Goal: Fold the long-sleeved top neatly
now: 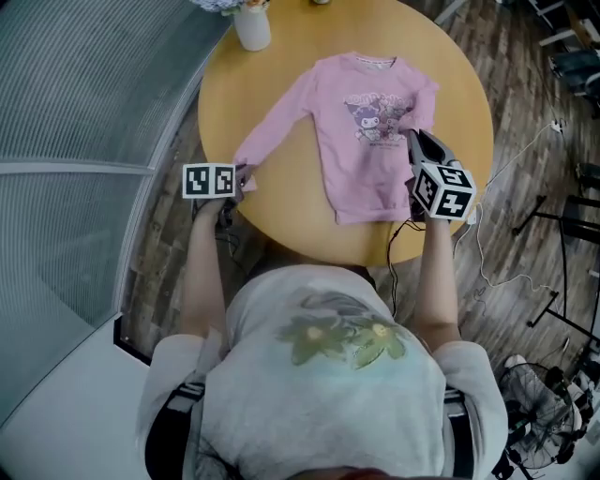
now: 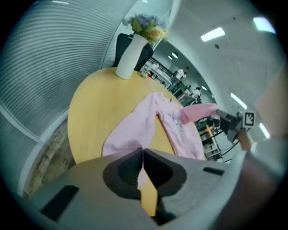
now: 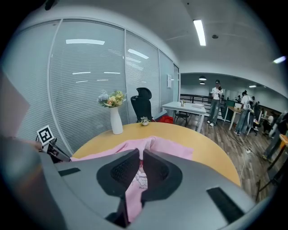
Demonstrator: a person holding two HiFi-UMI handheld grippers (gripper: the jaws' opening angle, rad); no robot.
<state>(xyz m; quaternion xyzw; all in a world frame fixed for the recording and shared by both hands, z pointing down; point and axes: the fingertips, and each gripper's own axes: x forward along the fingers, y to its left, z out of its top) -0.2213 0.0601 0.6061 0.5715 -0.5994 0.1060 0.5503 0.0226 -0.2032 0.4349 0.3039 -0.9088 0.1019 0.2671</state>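
Head view: the pink long-sleeved fabric top with a cartoon print (image 1: 361, 178) lies front up on the round yellow wooden table (image 1: 281, 220), collar away from me and hem toward me. My left forearm reaches forward. The left gripper (image 1: 244, 178) sits at the table's near left edge, at the end of the outstretched sleeve (image 1: 277, 122). My right forearm reaches forward too, and the right gripper (image 1: 413, 141) is over the top's right side, where the other sleeve is doubled back over the chest. A white ceramic vase (image 1: 251, 26) stands at the far edge. Left gripper view: the left gripper (image 2: 142, 150) points steeply down at the table (image 2: 99, 108). Its jaws are closed together, with pink sleeve fabric pinched between them. Right gripper view: the right gripper (image 3: 140, 155) points across the table toward the vase (image 3: 116, 120). Its jaws are closed on a pink fold of the top (image 3: 173, 150), which hangs down between them.
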